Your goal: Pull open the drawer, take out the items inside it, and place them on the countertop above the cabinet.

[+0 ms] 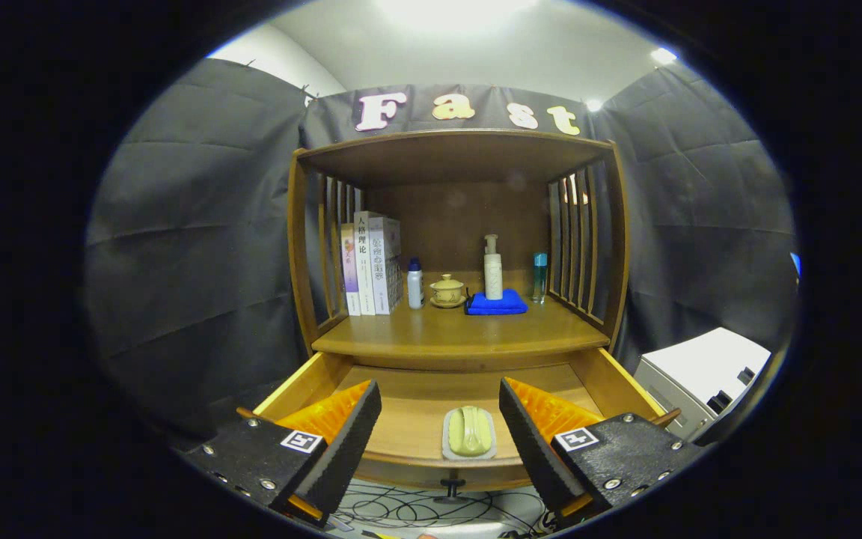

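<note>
Warm brown wood, smooth and lightly glossy, makes up the cabinet (452, 161), which stands against dark wrinkled cloth. Its upper part is an open alcove with a flat roof board, a plain back panel and slatted sides of thin upright bars. The surface (461, 333) inside the alcove carries a row of things along its back edge: three upright books (371, 262) in the back left corner, then a small white bottle with a dark cap (415, 284), a squat pale yellow lidded cup on a saucer (447, 290), a folded blue cloth (497, 303) with a tall white pump bottle (492, 268) standing on it, and a slim blue bottle (540, 277) near the back right corner.

Below the surface's front edge the drawer (408, 415) stands pulled out, a shallow wooden tray with paler side walls. Near the middle of its front edge lies a rounded rectangular grey dish (469, 434) holding a pale green, glossy oblong piece, possibly a spoon or a soap.

The hand-held gripper (438, 442) is wide open and grips nothing; its two wedge-shaped fingers flank the dish, which lies between them untouched. A dark knob (451, 490) hangs under the drawer front, above tangled cables (431, 513) on the floor. A white boxy unit (704, 374) sits to the cabinet's right.
</note>
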A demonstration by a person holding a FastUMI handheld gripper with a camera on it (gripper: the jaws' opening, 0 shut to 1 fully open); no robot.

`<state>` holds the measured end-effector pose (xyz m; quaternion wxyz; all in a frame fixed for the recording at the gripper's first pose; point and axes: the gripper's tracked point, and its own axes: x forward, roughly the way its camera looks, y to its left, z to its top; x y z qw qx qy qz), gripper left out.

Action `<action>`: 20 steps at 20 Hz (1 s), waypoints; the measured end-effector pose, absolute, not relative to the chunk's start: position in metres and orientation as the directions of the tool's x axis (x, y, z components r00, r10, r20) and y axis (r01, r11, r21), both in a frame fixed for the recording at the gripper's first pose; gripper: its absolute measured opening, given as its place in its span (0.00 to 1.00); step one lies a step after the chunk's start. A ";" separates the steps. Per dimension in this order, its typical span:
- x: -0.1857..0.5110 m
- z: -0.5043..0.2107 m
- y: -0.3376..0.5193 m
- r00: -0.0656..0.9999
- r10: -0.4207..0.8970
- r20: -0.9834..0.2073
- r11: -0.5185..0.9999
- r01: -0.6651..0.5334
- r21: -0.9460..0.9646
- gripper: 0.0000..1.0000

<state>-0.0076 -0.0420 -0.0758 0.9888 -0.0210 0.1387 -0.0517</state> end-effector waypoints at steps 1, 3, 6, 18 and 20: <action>0.002 -0.072 -0.046 0.949 -0.118 -0.291 0.993 0.109 -0.046 0.97; 0.020 -0.074 -0.053 0.935 -0.125 -0.331 0.992 0.123 -0.028 0.97; 0.040 -0.096 -0.072 0.897 -0.150 -0.416 0.988 0.149 -0.035 0.97; 0.076 -0.220 -0.085 0.605 -0.199 -0.771 0.971 0.229 -0.071 0.96; 0.079 -0.235 -0.090 0.561 -0.203 -0.802 0.965 0.253 -0.068 0.96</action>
